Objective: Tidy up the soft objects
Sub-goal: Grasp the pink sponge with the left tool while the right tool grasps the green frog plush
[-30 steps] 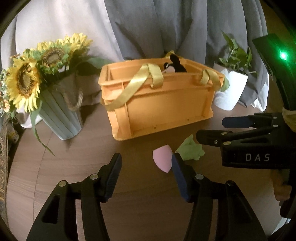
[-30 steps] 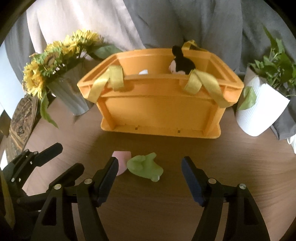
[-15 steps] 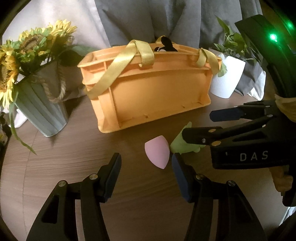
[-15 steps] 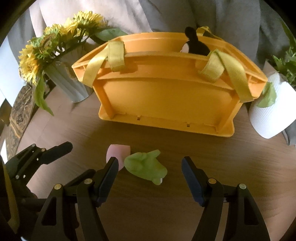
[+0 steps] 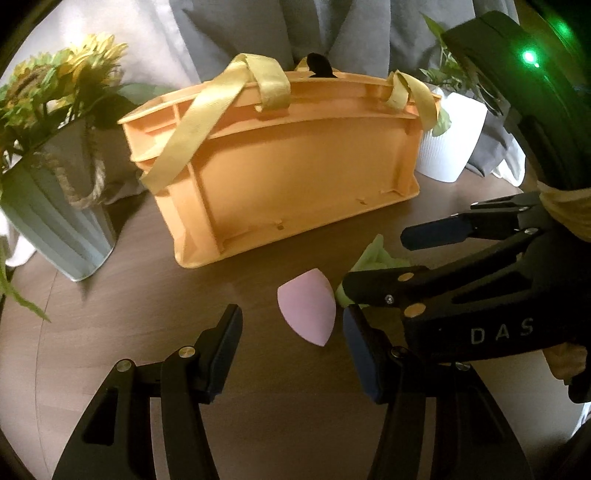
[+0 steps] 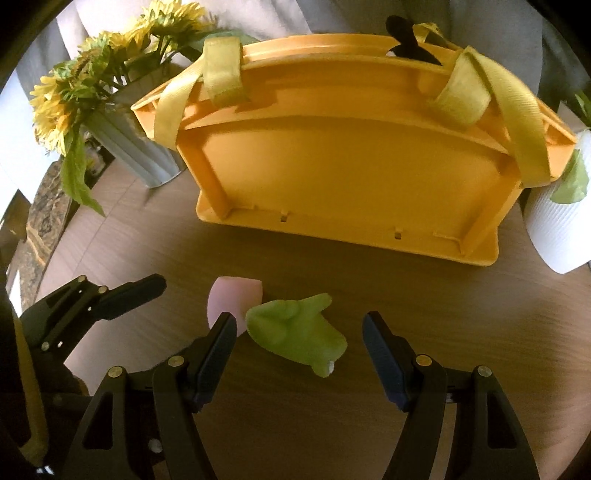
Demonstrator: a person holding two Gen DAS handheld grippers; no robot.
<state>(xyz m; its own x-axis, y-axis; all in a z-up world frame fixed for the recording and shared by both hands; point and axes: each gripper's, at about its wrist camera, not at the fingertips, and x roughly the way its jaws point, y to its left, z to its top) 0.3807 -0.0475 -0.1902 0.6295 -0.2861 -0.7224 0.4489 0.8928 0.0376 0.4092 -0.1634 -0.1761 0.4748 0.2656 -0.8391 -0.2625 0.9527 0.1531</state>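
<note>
Left gripper [image 5: 291, 347]: I have it tipped down toward the table, jaws partly open and gripping nothing. The pink teardrop sponge [image 5: 308, 308] lies flat on the wood between the two pads, nearer the right-hand one, touching neither that I can see.

Right gripper [image 6: 299, 350]: also tipped steeply down, jaws standing wider, empty. The green soft toy [image 6: 295, 328] lies on the table between its fingers, clear of both pads. In the left wrist view this gripper crosses from the right edge, its lower finger covering most of the green toy.

Sponge and toy: just beside each other, possibly touching; I cannot tell from either view. In the right wrist view my left-hand finger overlaps the sponge's near edge.

Wooden table [image 5: 129, 332]: brown, round-edged, bears everything listed.

Orange plastic crate [image 6: 347, 173]: stands just behind the two soft things, near wall facing me, yellow webbing handles [image 6: 221, 70] draped over the rim. A black-and-white plush [image 6: 406, 40] pokes above the far rim.

Sunflowers in a pale ribbed vase [image 5: 55, 221]: left of the crate.

White ribbed pot with a green plant [image 5: 450, 144]: right of the crate.

Grey and pale curtains [image 5: 229, 33]: behind all.
</note>
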